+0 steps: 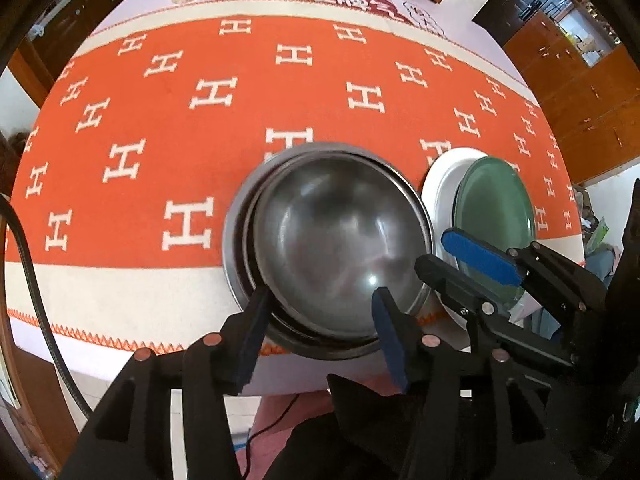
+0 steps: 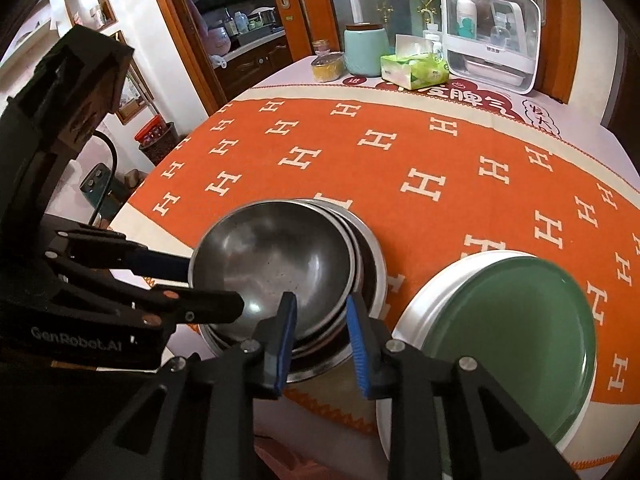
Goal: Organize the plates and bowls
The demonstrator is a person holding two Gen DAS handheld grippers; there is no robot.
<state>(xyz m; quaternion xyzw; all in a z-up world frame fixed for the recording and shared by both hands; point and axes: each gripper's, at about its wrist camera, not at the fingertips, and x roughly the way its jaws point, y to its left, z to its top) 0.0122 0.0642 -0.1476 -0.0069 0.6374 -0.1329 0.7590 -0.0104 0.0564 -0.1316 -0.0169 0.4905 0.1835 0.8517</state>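
Left wrist view: open left hand-held gripper (image 1: 320, 320) straddles stacked steel bowls (image 1: 340, 236).

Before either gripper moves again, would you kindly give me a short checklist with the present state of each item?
1. Left gripper jaws open, straddling top steel bowl rim: ok.
2. Right gripper open at the bowl stack's near edge: ok.
3. Steel bowls nested evenly: not ok, top one sits off-centre.
4. Green plate resting on white plate: ok.
5. Stack clear of the table edge: cannot tell.
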